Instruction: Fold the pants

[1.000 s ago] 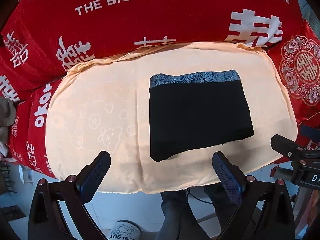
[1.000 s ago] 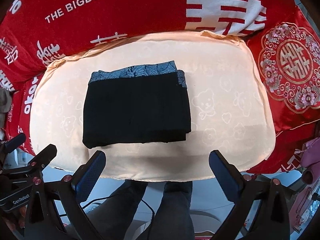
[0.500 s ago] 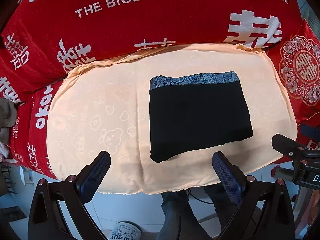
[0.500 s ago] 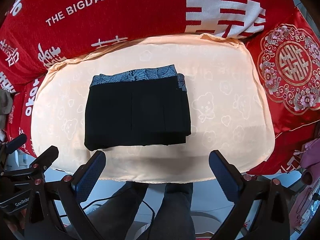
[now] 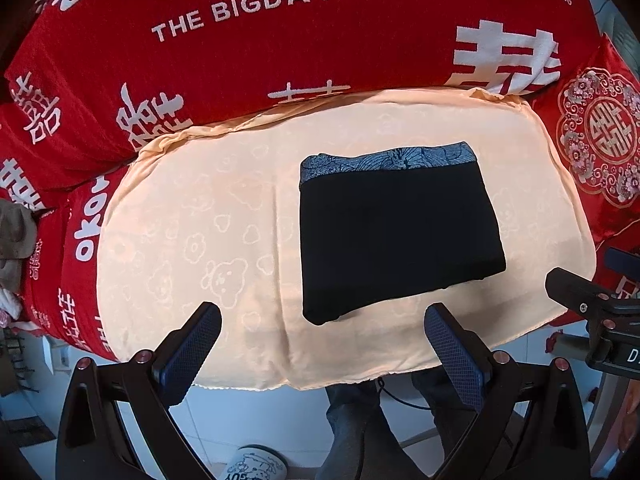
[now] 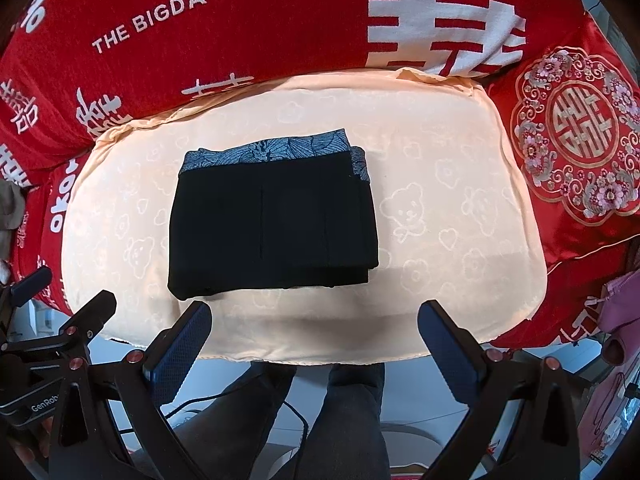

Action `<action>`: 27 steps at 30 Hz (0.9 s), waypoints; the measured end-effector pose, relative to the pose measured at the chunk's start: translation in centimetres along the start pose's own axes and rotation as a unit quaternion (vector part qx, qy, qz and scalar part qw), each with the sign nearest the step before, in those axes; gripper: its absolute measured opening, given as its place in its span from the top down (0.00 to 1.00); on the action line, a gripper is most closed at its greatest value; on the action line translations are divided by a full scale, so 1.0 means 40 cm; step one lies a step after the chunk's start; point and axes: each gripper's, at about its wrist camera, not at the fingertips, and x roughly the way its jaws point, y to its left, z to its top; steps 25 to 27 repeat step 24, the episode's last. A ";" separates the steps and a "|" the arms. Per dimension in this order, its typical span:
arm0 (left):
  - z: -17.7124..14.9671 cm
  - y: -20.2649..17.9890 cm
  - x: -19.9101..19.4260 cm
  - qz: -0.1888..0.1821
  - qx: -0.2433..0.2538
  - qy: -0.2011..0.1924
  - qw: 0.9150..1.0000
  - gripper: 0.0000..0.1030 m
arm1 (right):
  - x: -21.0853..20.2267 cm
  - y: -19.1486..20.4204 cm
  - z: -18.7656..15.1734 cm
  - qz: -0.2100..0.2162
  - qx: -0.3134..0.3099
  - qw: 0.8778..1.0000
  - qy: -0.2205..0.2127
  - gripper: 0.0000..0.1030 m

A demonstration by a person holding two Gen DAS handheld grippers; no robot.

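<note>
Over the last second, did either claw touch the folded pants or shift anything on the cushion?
No grab or release. Both views slid slightly, so that the pants and cushion sit a bit lower in frame, suggesting that the claws drifted a little. The left claw and right claw stayed open and empty, short of the cushion's near edge. The pants kept the same folded shape, with the patterned waistband on the far side.

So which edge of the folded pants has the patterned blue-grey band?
The far edge, toward the red wedding blanket; the near and side edges of the pants are plain black.
</note>
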 end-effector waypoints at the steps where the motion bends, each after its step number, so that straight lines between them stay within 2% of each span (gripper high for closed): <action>1: -0.001 0.001 -0.001 0.000 0.001 -0.001 1.000 0.01 | -0.001 0.000 -0.001 -0.001 -0.001 1.000 -0.001 0.00; 27: -0.005 -0.011 -0.023 -0.008 0.006 -0.017 1.000 0.01 | -0.007 -0.002 -0.005 -0.002 -0.001 1.000 -0.002 0.00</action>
